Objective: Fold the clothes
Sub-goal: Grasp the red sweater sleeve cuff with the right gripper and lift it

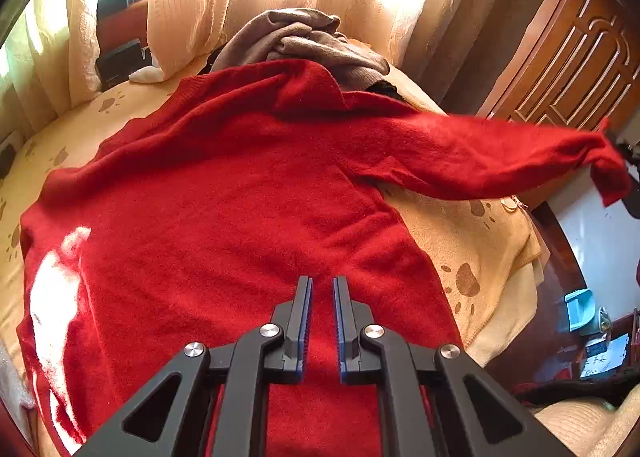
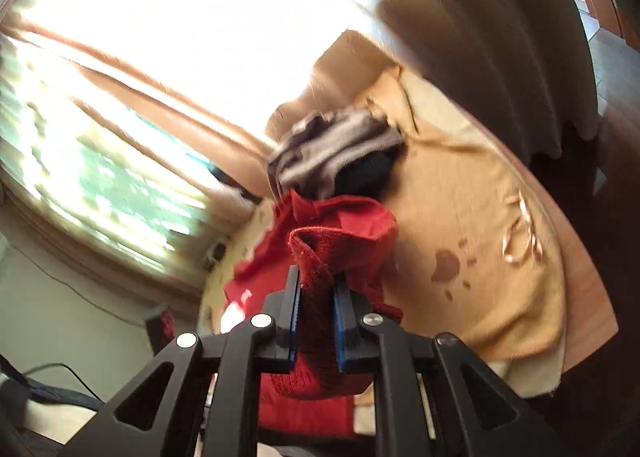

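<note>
Two grippers are mine to steer. My left gripper [image 1: 322, 283] hangs over the body of the red sweater [image 1: 224, 209], fingers nearly together with nothing between them. That sweater lies spread on the yellow blanket [image 1: 472, 249], collar toward twelve o'clock, where a grey garment [image 1: 304, 41] sits bunched. One sleeve [image 1: 500, 153] stretches out toward three o'clock, lifted off the blanket. My right gripper [image 2: 316, 277] has that sleeve's cuff [image 2: 316, 309] pinched firmly between its fingers.
</note>
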Demonstrator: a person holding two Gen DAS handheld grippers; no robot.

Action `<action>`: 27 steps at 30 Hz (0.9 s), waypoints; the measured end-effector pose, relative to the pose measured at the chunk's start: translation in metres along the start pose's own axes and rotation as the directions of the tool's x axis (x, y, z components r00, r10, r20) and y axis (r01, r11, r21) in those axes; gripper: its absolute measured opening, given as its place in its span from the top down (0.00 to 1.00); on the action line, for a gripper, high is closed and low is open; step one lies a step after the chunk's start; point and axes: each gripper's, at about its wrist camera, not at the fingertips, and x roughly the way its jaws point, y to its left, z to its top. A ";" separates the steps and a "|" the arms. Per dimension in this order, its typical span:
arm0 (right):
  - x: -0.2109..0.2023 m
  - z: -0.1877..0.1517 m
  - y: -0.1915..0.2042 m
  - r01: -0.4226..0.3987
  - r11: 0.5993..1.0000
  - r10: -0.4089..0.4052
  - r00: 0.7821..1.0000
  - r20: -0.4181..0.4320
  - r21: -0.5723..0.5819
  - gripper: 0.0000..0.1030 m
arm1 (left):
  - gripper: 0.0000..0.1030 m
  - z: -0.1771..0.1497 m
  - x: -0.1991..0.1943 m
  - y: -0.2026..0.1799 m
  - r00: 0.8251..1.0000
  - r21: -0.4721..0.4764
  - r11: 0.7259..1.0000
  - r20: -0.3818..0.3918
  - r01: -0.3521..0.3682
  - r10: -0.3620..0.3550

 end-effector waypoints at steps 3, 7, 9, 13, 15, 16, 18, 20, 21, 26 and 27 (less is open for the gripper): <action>-0.025 0.032 0.004 -0.089 0.996 0.086 0.990 0.109 0.029 0.86 | 0.89 0.005 0.002 -0.002 1.000 -0.003 1.000 0.002 -0.005 0.005; -0.027 0.055 0.008 -0.129 0.991 0.122 0.979 0.164 0.036 0.86 | 0.89 0.010 0.004 0.004 1.000 -0.006 1.000 -0.007 -0.016 0.016; -0.023 0.064 0.009 -0.143 0.989 0.134 0.974 0.184 0.039 0.86 | 0.89 0.014 0.003 0.011 1.000 -0.008 1.000 -0.007 -0.021 0.021; 0.003 0.065 0.022 -0.127 0.992 0.122 0.978 0.170 0.019 0.86 | 0.89 0.023 0.001 0.033 1.000 -0.010 1.000 0.005 -0.025 0.025; 0.023 0.064 0.032 -0.103 0.995 0.102 0.983 0.150 0.002 0.86 | 0.89 0.028 0.000 0.048 1.000 -0.030 0.999 0.014 -0.019 0.020; 0.035 0.062 0.038 -0.095 0.995 0.095 0.986 0.136 -0.002 0.86 | 0.89 0.031 -0.001 0.056 1.000 -0.040 0.999 0.018 -0.016 0.017; 0.070 0.058 0.057 -0.093 0.995 0.095 0.992 0.085 -0.020 0.86 | 0.89 0.036 -0.006 0.075 0.999 -0.064 0.998 0.036 -0.021 0.024; 0.110 0.053 0.080 -0.087 0.995 0.088 0.996 0.024 -0.057 0.86 | 0.89 0.039 -0.011 0.096 0.998 -0.090 0.995 0.054 -0.029 0.034; 0.134 0.048 0.097 -0.071 0.993 0.070 0.997 -0.015 -0.095 0.86 | 0.89 0.039 -0.013 0.107 0.997 -0.108 0.994 0.062 -0.033 0.040; 0.284 -0.011 0.180 -0.079 0.953 -0.018 0.949 -0.314 -0.293 0.79 | 0.89 0.028 -0.018 0.171 0.994 -0.227 0.970 0.058 -0.082 0.098; 0.311 -0.029 0.191 -0.107 0.939 -0.025 0.927 -0.373 -0.327 0.75 | 0.89 0.025 -0.017 0.182 0.993 -0.253 0.963 0.051 -0.091 0.107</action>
